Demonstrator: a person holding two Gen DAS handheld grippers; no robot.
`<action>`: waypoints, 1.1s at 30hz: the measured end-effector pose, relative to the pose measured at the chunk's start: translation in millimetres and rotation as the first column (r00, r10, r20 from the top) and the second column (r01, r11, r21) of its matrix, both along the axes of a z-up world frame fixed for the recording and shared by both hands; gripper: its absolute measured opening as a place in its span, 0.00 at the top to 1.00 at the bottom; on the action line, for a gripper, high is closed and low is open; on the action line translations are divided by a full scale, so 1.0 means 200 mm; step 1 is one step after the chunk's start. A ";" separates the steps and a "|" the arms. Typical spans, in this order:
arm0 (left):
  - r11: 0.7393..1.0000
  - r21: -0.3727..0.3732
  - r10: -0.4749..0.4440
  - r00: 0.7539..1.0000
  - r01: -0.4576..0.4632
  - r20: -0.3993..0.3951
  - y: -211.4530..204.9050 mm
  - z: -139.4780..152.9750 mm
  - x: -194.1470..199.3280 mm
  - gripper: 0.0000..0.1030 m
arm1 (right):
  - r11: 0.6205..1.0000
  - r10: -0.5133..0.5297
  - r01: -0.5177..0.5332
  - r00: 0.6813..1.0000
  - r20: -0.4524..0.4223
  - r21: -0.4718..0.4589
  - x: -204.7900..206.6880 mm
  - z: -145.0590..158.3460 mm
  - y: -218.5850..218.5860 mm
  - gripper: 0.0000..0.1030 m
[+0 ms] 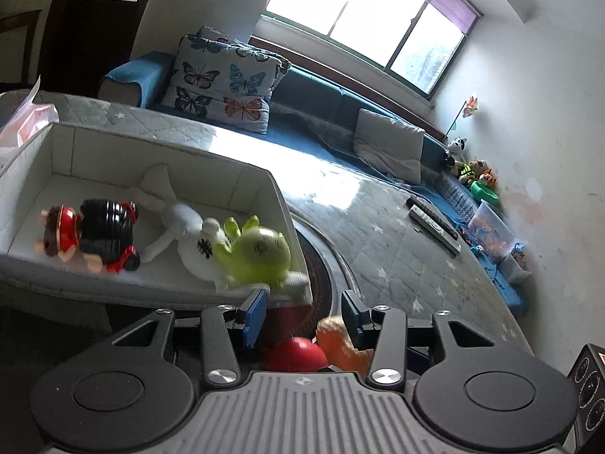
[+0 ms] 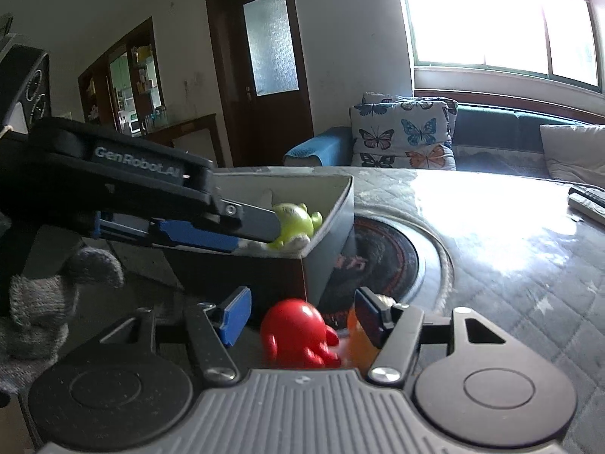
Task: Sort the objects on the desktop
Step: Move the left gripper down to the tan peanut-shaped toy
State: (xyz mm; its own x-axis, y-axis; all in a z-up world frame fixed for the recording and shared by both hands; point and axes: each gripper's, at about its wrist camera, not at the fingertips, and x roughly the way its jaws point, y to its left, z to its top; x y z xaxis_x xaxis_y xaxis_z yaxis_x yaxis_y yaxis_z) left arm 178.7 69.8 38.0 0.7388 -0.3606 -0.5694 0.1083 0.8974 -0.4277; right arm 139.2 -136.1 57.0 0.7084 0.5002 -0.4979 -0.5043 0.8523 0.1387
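We hold both sets of tongs low over the quilted table as toys are sorted into a grey storage box. The left tongs, their jaws wide and gripping nothing, hang at the box's near corner just beside a green figurine; in the right wrist view their tips reach over the rim next to that toy, which suggests, in our judgement, a drop-off point rather than a pick. Already lying in the box are a white plush and a black-and-red doll, side by side along the floor, so the sort looks well along. The right tongs are spread wide around a red octopus toy on the table outside the box, an orange toy touching or just beside their right pad. We judge the red toy the next candidate; the crowding orange piece could be nudged.
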 end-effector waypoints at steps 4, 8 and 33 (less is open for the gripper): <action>1.000 -0.012 -0.002 1.000 0.002 -0.021 -0.02 -0.04 -0.04 0.55 | 1.000 -0.016 0.016 1.000 -0.016 0.000 -0.04 -0.03 -0.04 0.40; 1.000 -0.015 -0.003 0.999 0.002 -0.046 -0.04 -0.08 -0.06 0.55 | 1.000 -0.024 0.024 0.999 -0.031 0.009 -0.07 -0.04 -0.07 0.40; 0.999 -0.038 -0.021 0.993 0.017 -0.112 -0.20 -0.09 0.05 0.55 | 0.992 -0.124 0.125 0.990 -0.069 0.023 0.06 -0.10 -0.17 0.40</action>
